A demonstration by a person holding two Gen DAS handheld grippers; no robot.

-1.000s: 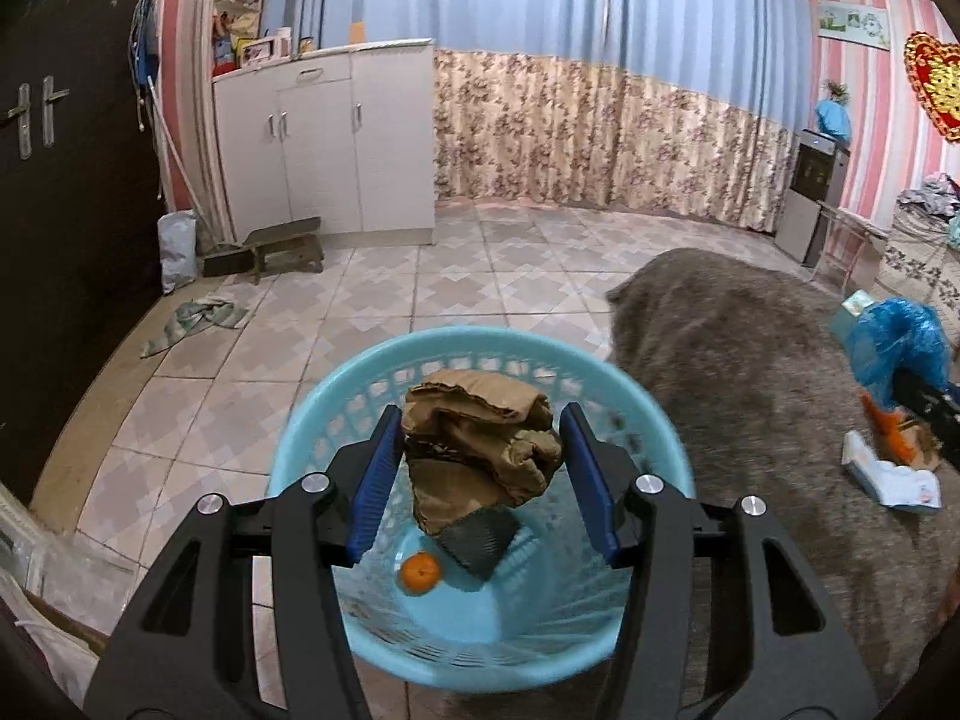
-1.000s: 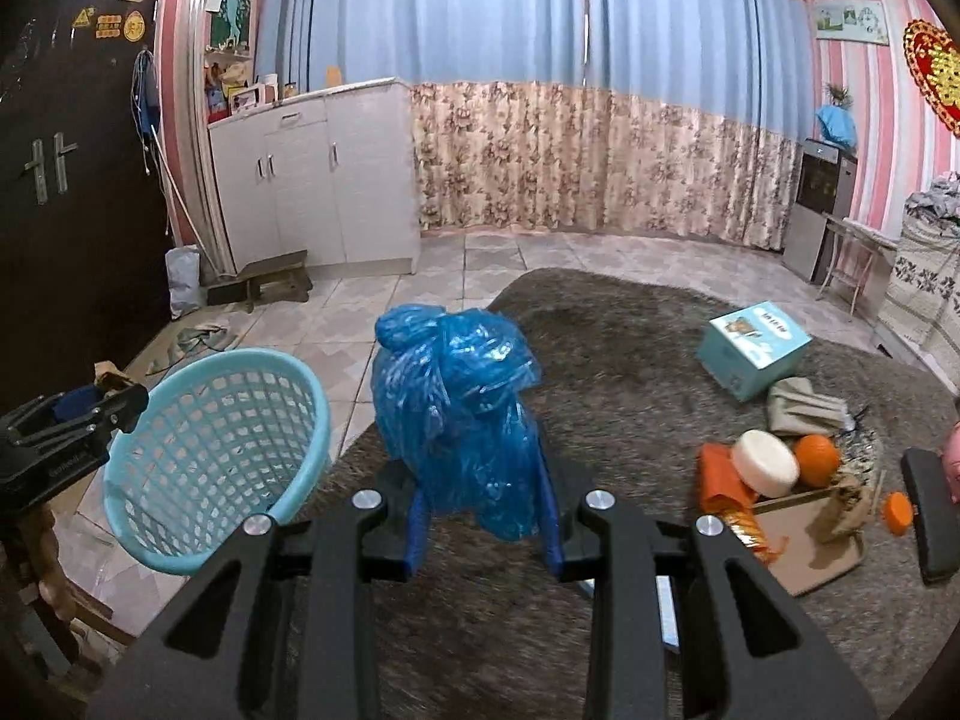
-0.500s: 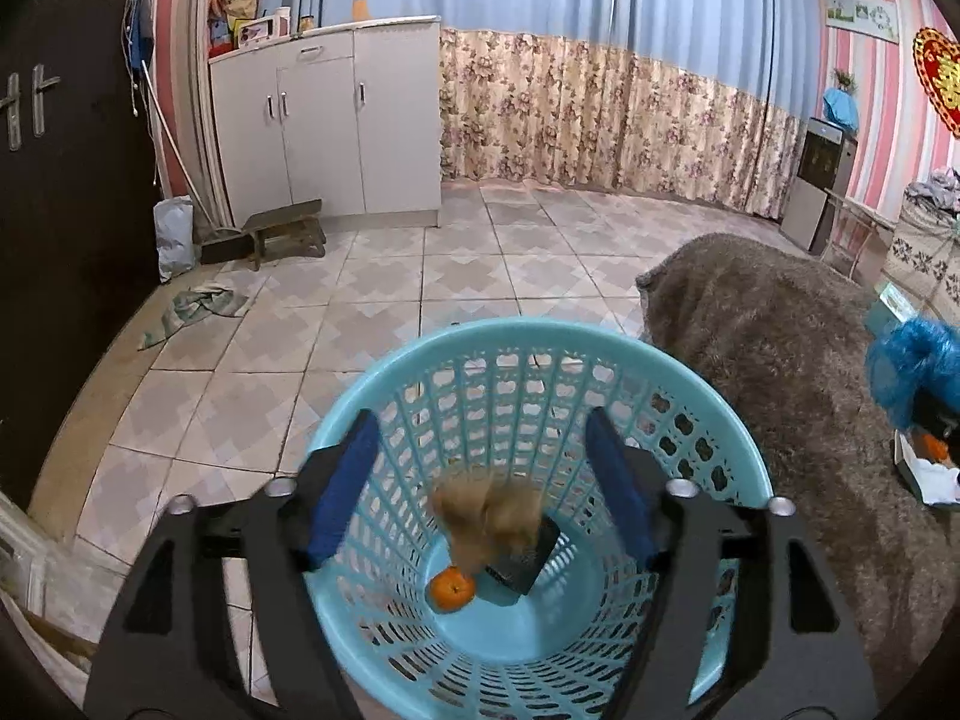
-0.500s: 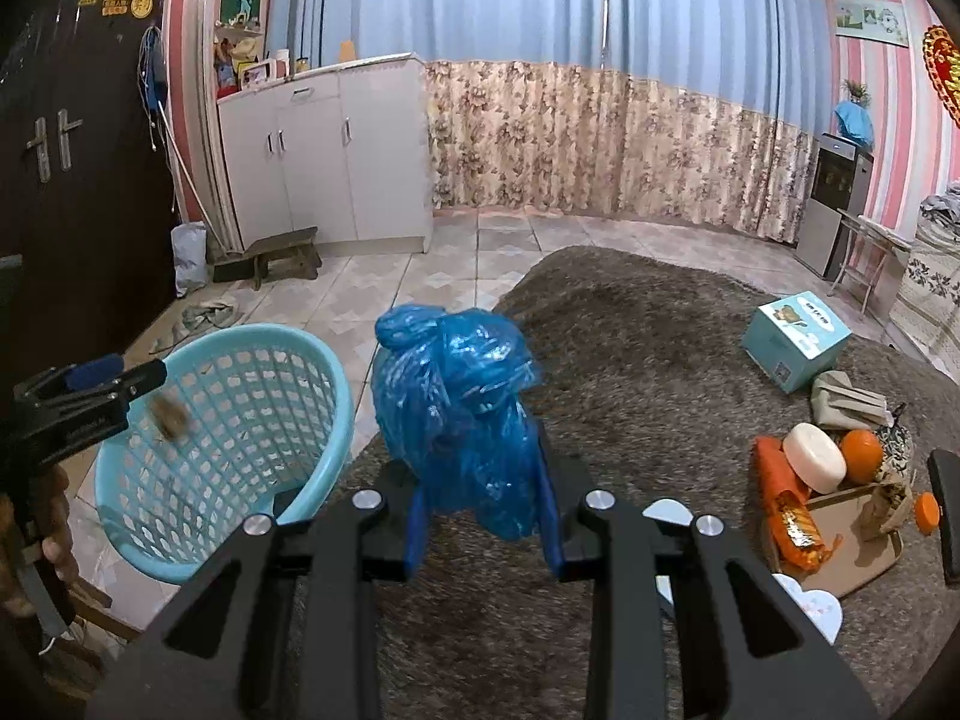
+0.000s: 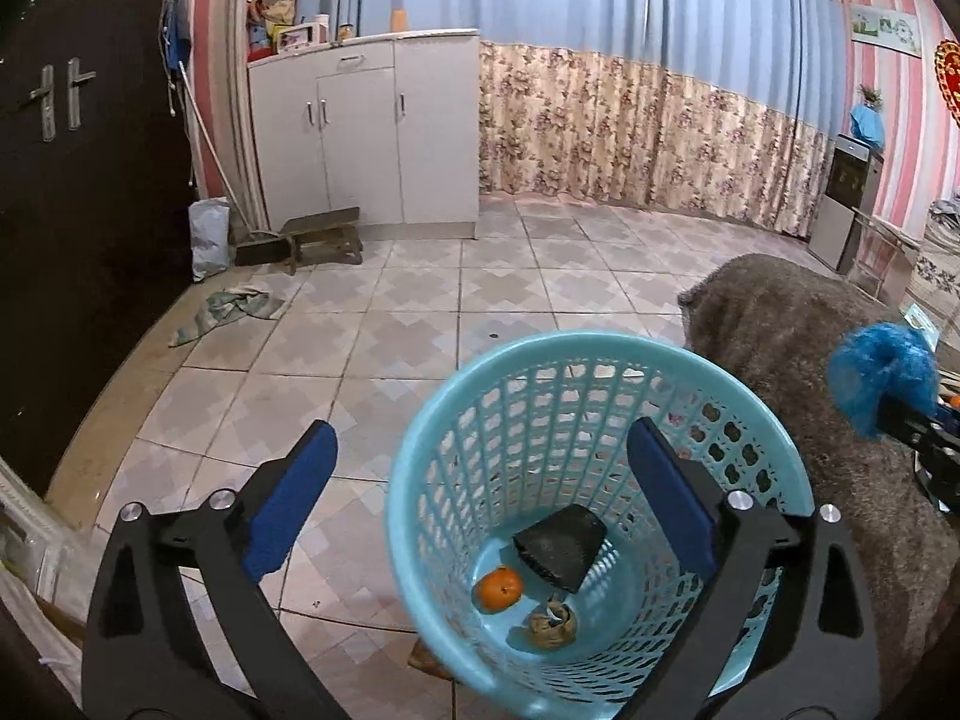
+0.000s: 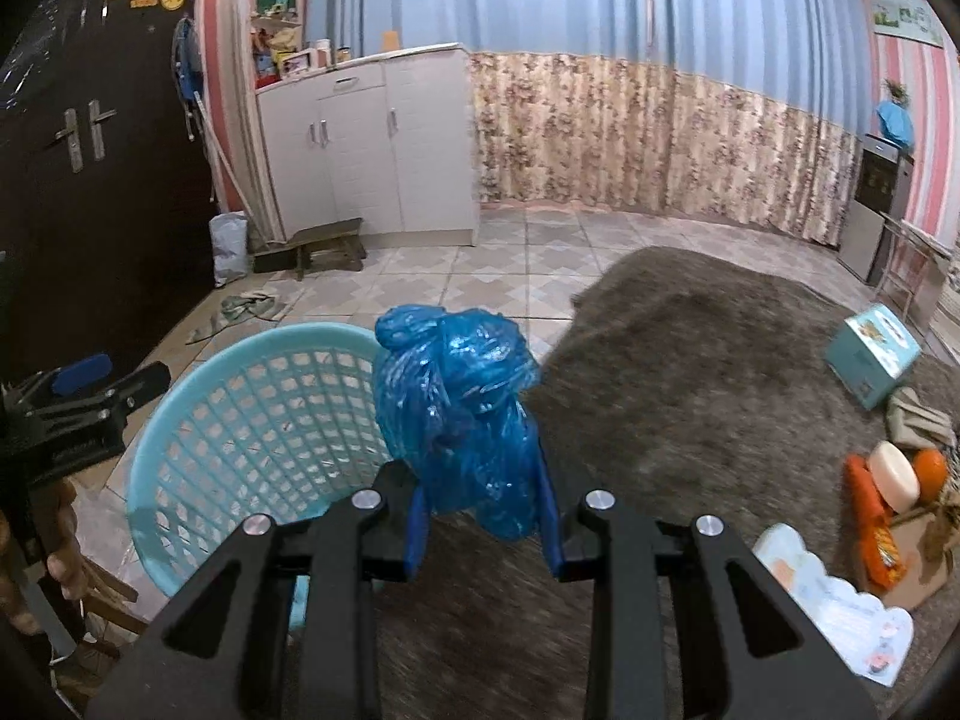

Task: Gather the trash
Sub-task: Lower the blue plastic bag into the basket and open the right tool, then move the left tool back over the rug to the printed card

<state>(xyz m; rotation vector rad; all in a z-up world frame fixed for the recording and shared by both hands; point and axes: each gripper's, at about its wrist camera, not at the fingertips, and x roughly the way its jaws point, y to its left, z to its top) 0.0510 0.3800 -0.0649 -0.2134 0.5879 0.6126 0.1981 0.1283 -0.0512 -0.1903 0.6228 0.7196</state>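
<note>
A light blue mesh basket (image 5: 420,480) stands on the tiled floor beside a grey rug (image 5: 780,324). At its bottom lie an orange (image 5: 499,588), a dark flat piece (image 5: 561,546) and a brown crumpled wad (image 5: 552,627). My left gripper (image 5: 480,480) hangs above the basket's left rim, its jaws opening wide with nothing between them. My right gripper (image 6: 483,510) is shut on a crumpled blue plastic bag (image 6: 462,408), held just right of the basket (image 6: 240,420) over the rug; the bag (image 5: 882,375) also shows at the right of the left wrist view.
More litter lies on the rug at right: a teal box (image 6: 873,354), an orange wrapper (image 6: 873,528), a white round lid (image 6: 894,474), an orange fruit (image 6: 930,468), cardboard and a printed paper (image 6: 840,600). A white cabinet (image 5: 366,132), low stool (image 5: 324,237) and floor rag (image 5: 234,306) stand far left.
My left gripper opened and dropped the brown crumpled wad into the basket, then shifted left. The right gripper carried the blue bag leftward, closer to the basket.
</note>
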